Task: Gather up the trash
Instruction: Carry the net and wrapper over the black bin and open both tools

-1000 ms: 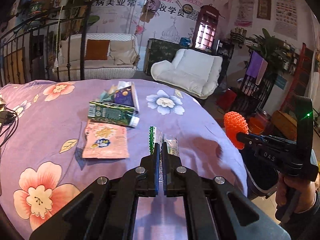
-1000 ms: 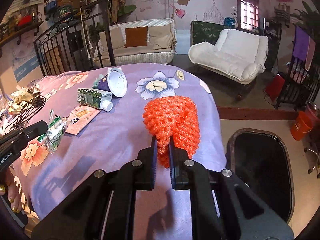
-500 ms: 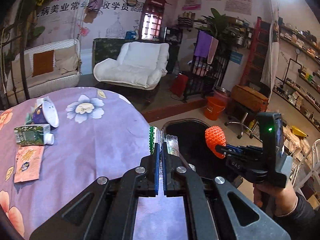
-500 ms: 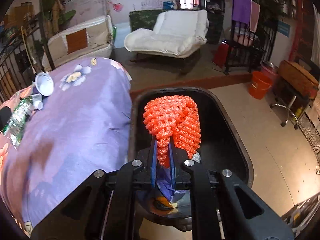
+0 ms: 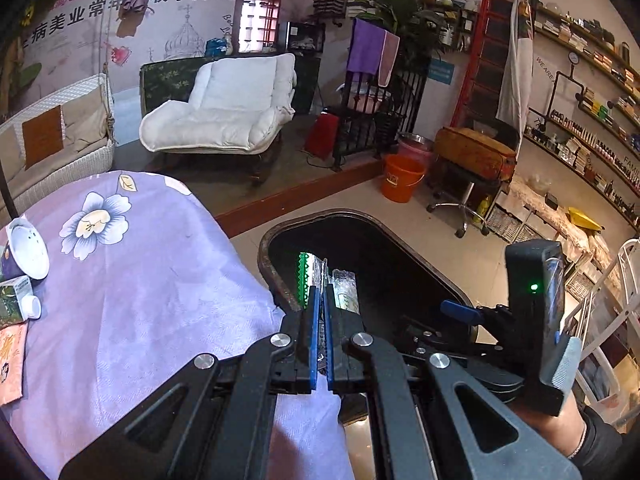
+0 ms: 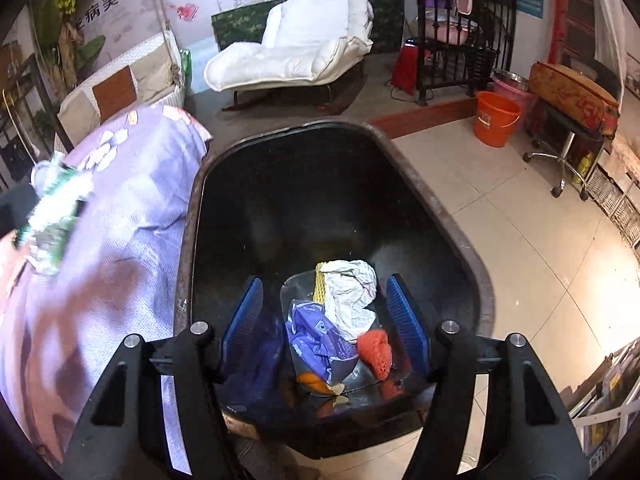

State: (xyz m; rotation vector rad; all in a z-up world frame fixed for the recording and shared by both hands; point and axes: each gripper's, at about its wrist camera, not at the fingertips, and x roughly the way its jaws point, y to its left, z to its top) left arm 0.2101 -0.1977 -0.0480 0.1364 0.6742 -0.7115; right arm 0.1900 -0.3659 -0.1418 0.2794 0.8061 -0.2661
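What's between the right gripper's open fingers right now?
In the right wrist view, nothing is held between the right gripper fingers; through the gap shows trash in the black bin: white crumpled paper, purple wrapper, orange foam net.

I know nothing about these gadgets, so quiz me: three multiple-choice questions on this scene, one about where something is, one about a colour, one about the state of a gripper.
1. Where is the orange net?
A. On the purple cloth
B. In the black bin
C. On the white chair

2. What colour is the bucket on the floor?
A. Orange
B. Green
C. White

3. How is the right gripper?
A. Shut on the net
B. Shut on a carton
C. Open and empty

Answers:
1. B: the net lies among the rubbish at the bottom of the bin.
2. A: the bucket beside the pink basin is plainly orange.
3. C: its blue pads stand wide apart with nothing between them, while the left gripper is shut on a green-edged wrapper.
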